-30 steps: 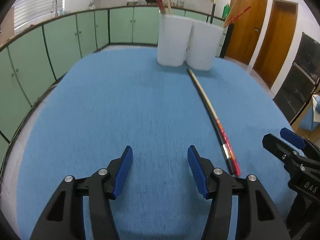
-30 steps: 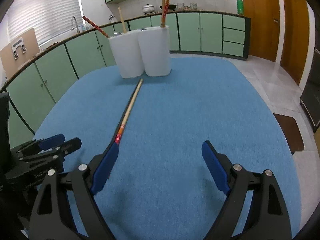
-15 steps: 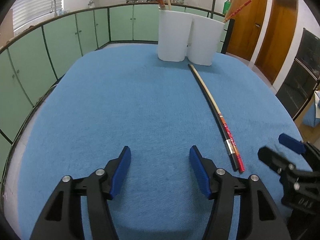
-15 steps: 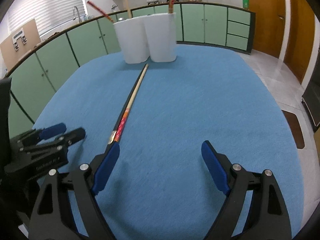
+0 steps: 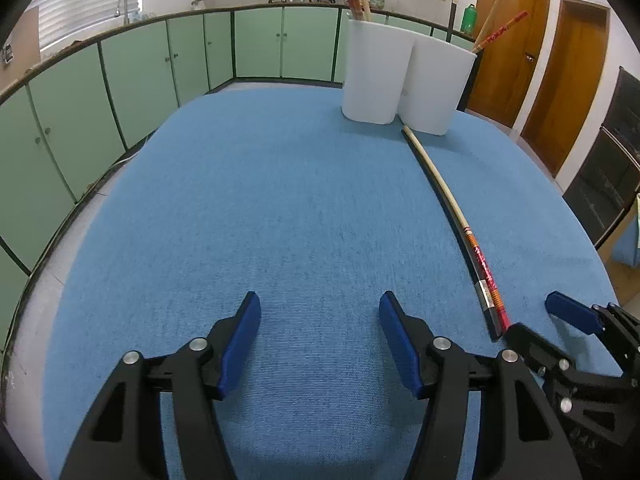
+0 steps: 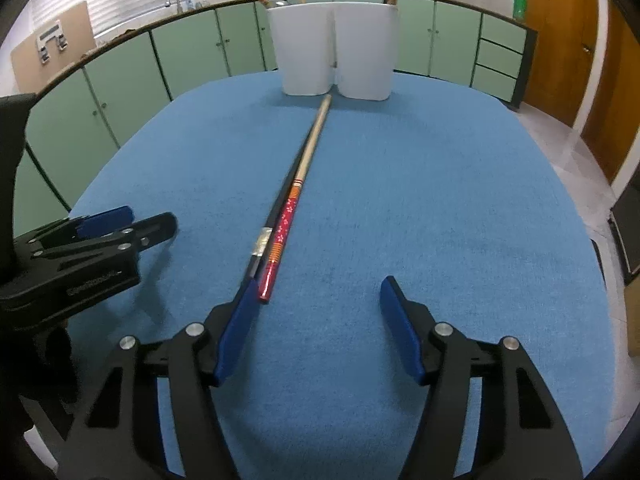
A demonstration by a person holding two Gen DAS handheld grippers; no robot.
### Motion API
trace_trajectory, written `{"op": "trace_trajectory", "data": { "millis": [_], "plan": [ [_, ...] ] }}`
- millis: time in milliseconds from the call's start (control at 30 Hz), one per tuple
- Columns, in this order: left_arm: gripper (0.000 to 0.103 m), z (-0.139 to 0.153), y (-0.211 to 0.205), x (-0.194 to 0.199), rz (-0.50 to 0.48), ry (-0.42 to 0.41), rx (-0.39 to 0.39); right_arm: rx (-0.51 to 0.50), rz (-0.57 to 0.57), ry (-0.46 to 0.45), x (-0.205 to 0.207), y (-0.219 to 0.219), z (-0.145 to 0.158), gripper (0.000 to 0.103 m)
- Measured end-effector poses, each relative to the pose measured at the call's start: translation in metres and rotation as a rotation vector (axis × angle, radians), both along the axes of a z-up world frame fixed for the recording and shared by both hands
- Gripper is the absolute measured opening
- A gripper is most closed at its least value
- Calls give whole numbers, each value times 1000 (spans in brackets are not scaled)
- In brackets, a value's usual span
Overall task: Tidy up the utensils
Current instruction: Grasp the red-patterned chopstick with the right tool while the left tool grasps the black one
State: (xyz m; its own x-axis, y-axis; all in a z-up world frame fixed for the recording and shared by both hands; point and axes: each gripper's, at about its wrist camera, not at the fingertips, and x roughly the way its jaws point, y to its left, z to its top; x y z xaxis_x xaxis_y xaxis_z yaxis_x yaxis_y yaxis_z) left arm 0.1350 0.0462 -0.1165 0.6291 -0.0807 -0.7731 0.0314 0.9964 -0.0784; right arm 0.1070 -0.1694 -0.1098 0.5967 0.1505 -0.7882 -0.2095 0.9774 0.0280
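Two long chopsticks lie side by side on the blue table cloth (image 5: 280, 208): a red-patterned wooden chopstick (image 6: 289, 216) and a black chopstick (image 6: 276, 216) with a silver band. They point at two white holders (image 6: 334, 52) at the far edge, which hold more chopsticks. My right gripper (image 6: 318, 304) is open and empty, its left finger just beside the chopsticks' near ends. My left gripper (image 5: 320, 320) is open and empty, left of the chopsticks (image 5: 480, 264). The holders (image 5: 404, 80) also show in the left wrist view.
Green kitchen cabinets (image 5: 140, 64) run behind the table. Wooden doors (image 5: 532, 60) stand at the right. The left gripper's body (image 6: 80, 256) sits low at the left of the right wrist view; the right gripper (image 5: 572, 328) shows at the right edge of the left view.
Both grippers have moved forward toward the holders. The right gripper has shifted left, so the chopsticks' near ends now lie by its left finger. Both stay open.
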Motion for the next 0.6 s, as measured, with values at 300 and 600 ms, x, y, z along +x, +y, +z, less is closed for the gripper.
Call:
{"op": "trace_trajectory", "data": {
  "millis": [300,600],
  "plan": [
    [62,0,-1,0,-3,3,22,61,50,-2,-2,-6,1,47],
    [63,0,-1,-1,-4,4,32,108,31,11,4,-11,2,30]
  ]
}}
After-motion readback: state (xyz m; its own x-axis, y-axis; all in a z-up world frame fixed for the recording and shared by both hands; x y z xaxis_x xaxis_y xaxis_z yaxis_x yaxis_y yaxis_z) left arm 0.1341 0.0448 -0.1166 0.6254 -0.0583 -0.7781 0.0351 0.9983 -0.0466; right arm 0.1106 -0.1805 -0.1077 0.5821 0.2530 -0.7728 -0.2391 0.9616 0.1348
